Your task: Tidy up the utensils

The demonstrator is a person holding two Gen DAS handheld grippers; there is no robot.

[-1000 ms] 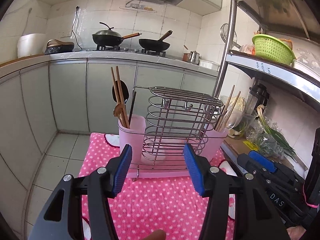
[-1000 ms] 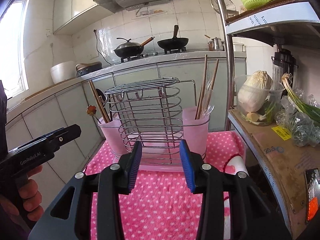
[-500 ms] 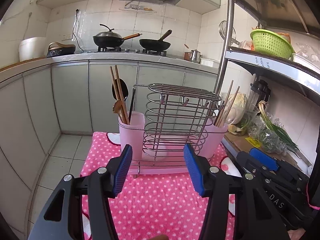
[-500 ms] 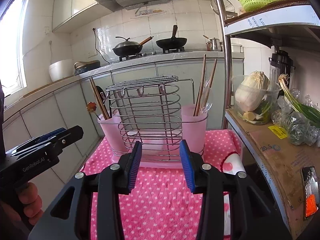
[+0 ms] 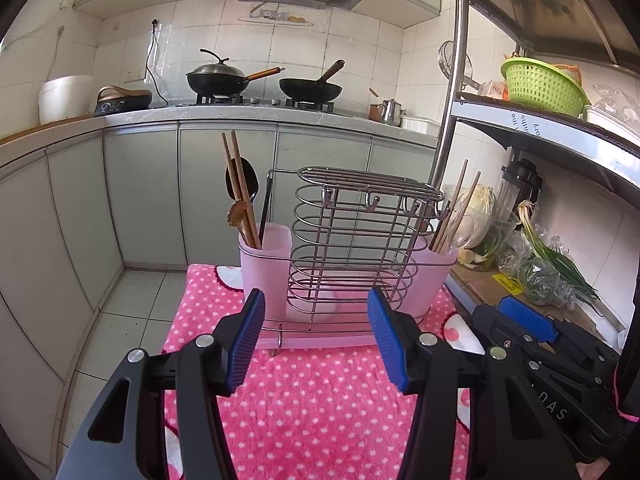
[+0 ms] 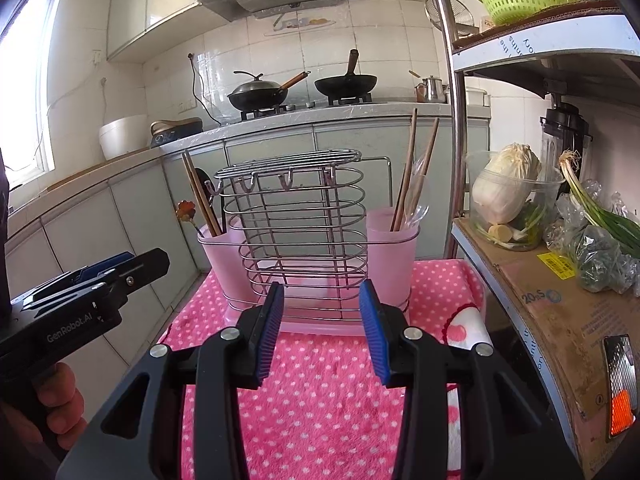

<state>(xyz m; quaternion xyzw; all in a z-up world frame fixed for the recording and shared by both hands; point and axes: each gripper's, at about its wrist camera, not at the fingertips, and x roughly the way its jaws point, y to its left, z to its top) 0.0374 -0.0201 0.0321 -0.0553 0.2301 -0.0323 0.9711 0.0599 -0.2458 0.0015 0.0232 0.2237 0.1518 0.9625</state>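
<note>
On pink cloth (image 5: 320,400): utensil rack (image 5: 352,248) | left tongs (image 5: 316,340) wide, empty | right tongs (image 6: 320,320) wide, empty

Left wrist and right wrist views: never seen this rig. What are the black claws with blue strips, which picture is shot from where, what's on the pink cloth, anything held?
No robot here. A person holds a handheld two-finger gripper in each hand, and each one carries a fisheye camera looking forward along its fingers. The black claws with blue pads are those fingers.

The left wrist view looks out over the left gripper, with the right one at its lower right edge. The right wrist view looks over the right gripper; the left one and the hand holding it show at the lower left.

On the pink polka-dot cloth stands a wire utensil rack with a pink cup at each end. The left cup holds chopsticks and a dark spoon; the right cup holds chopsticks and a clear spoon.

Both grippers are open and empty.
</note>
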